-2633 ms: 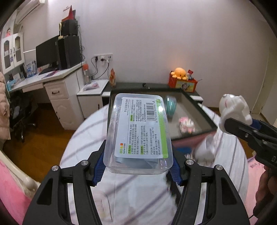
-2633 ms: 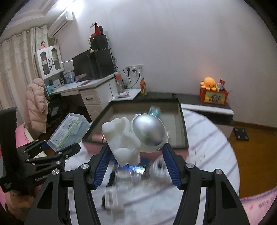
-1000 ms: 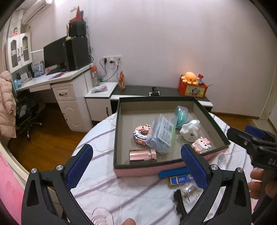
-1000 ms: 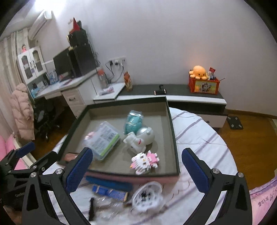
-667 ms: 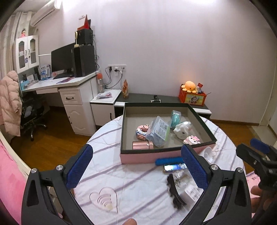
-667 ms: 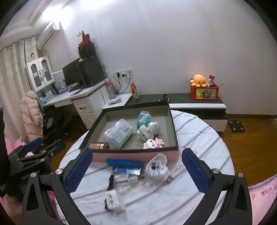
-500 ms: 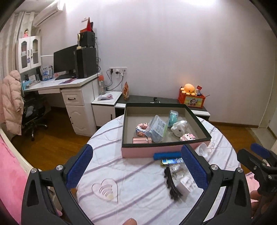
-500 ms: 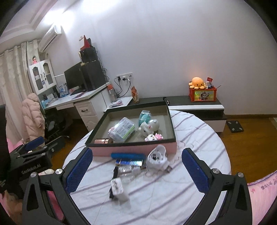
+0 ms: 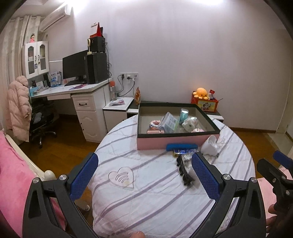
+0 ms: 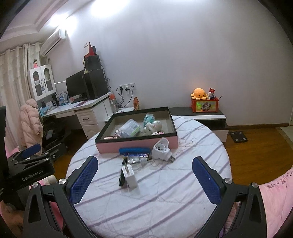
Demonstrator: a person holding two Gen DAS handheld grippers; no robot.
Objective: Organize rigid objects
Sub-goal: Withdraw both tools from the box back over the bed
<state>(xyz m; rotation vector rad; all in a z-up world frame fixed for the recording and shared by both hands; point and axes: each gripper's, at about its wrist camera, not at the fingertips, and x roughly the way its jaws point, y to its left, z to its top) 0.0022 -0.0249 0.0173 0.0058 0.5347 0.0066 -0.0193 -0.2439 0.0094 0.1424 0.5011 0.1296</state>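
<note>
Both my left tongs [image 9: 144,174] and right tongs [image 10: 144,175] are spread empty above the surface [image 10: 164,197], well short of the pink box [image 10: 137,144].

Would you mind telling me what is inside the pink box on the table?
Inside the pink box lie a clear plastic case, a teal packet, a white figurine and a rose-gold tube. The near wall hides the floor and smaller pieces.

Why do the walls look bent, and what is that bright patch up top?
Left wrist view: the fisheye lens bows the room and darkens the corners; ceiling glare washes out the top edge. Right wrist view: same bowing, glare near the air conditioner, and the box looks slightly soft.
</note>
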